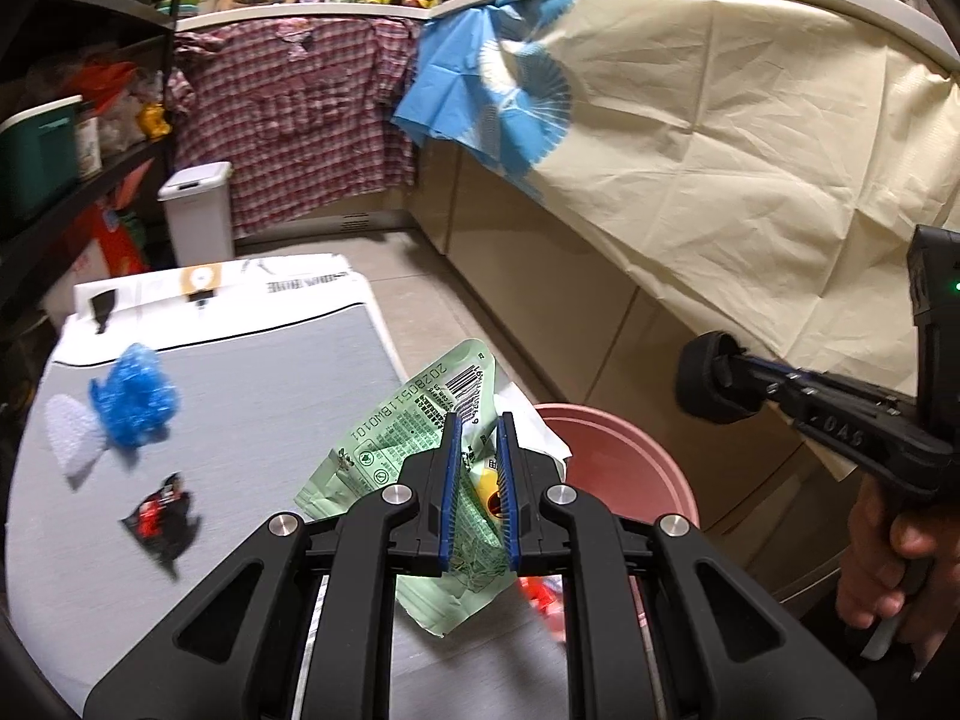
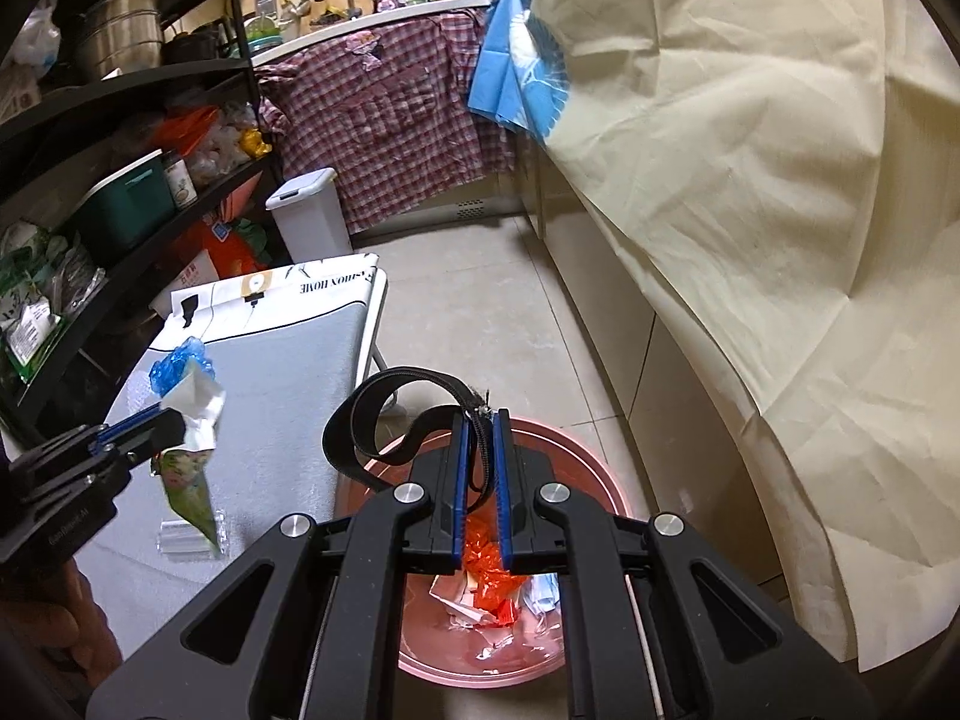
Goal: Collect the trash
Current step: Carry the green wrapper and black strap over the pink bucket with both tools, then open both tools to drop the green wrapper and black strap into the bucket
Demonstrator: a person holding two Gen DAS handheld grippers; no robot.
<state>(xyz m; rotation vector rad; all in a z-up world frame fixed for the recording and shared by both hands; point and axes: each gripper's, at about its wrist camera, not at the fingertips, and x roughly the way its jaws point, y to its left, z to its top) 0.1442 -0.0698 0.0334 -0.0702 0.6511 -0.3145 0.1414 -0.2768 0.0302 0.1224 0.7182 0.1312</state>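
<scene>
My left gripper (image 1: 480, 420) is shut on a crumpled green snack packet (image 1: 396, 438), held above the near right corner of the grey table (image 1: 252, 372). From the right wrist view, the left gripper (image 2: 171, 423) and its packet (image 2: 189, 480) hang over the table's edge. My right gripper (image 2: 482, 420) is shut on a looped black strap (image 2: 384, 414) over the pink bucket (image 2: 576, 456), which holds an orange wrapper (image 2: 489, 576) and white scraps. The left wrist view has the right gripper (image 1: 741, 369) beyond the bucket (image 1: 612, 456).
On the table lie a blue plastic wad (image 1: 135, 396), white bubble wrap (image 1: 75, 438), a black and red wrapper (image 1: 162, 513) and a clear plastic piece (image 2: 192, 537). A white lidded bin (image 2: 309, 213) stands behind. Shelves line the left; a cream cloth (image 2: 750, 180) drapes the right counter.
</scene>
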